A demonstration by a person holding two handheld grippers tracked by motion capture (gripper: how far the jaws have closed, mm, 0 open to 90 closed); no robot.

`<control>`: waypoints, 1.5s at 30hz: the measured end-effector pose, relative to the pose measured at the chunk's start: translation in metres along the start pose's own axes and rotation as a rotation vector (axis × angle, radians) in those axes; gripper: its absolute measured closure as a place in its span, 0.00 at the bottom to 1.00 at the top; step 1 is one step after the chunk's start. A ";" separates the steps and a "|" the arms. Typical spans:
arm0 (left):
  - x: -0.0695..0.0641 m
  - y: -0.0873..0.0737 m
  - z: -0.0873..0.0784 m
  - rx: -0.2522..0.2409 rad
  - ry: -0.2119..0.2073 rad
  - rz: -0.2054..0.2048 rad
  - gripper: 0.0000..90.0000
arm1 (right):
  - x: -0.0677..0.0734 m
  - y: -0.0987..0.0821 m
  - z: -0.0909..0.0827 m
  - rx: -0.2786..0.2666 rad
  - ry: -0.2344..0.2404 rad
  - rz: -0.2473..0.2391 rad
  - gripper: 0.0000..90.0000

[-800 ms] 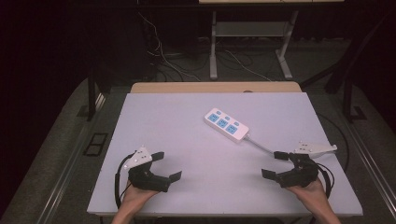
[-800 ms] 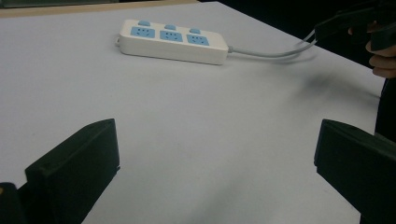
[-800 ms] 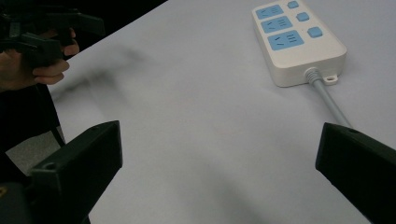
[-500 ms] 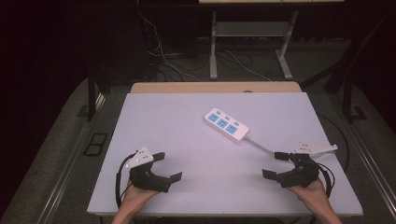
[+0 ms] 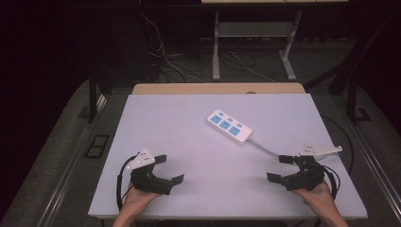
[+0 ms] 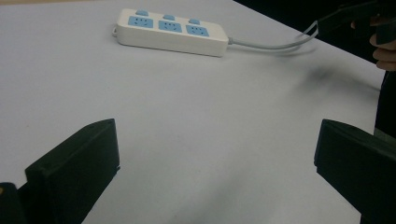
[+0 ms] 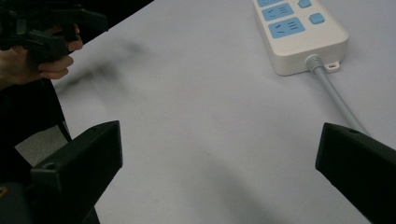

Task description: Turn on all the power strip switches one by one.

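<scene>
— Status, left to right?

— On the high view I see the left gripper (image 5: 167, 169) at the near left of the table (image 5: 170, 123), jaws spread wide, nothing between them. Its own view cuts both jaws off at the bottom edge.

— The task item?

— The power strip (image 5: 229, 126) lies flat at centre, toward the far side, well apart from both grippers. Its grey cable (image 5: 265, 147) runs toward the right gripper (image 5: 280, 168); I cannot tell where the cable ends, as the gripper covers it.

— Right gripper?

— Jaws fully apart, empty. In the right gripper view, the strip (image 7: 299, 35) is cropped at the top edge.
</scene>
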State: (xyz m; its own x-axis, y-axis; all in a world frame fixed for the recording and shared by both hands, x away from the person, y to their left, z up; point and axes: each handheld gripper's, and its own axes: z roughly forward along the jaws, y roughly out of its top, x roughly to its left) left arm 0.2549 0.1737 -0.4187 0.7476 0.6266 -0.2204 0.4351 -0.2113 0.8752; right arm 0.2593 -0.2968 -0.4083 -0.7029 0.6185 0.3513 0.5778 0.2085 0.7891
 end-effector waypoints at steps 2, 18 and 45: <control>0.001 0.000 0.000 0.003 0.000 0.000 0.00 | 0.000 0.001 0.001 0.005 0.002 -0.004 0.00; 0.003 -0.002 0.002 0.026 -0.002 0.003 0.00 | -0.001 0.014 0.010 0.055 0.027 -0.008 0.01; 0.005 -0.004 0.003 0.033 -0.006 -0.006 0.00 | -0.011 0.069 0.021 0.118 0.045 -0.089 0.05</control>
State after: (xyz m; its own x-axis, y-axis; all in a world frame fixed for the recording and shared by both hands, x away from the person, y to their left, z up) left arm 0.2582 0.1757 -0.4244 0.7480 0.6231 -0.2286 0.4558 -0.2320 0.8593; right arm 0.3153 -0.2731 -0.3686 -0.7697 0.5597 0.3072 0.5555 0.3500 0.7543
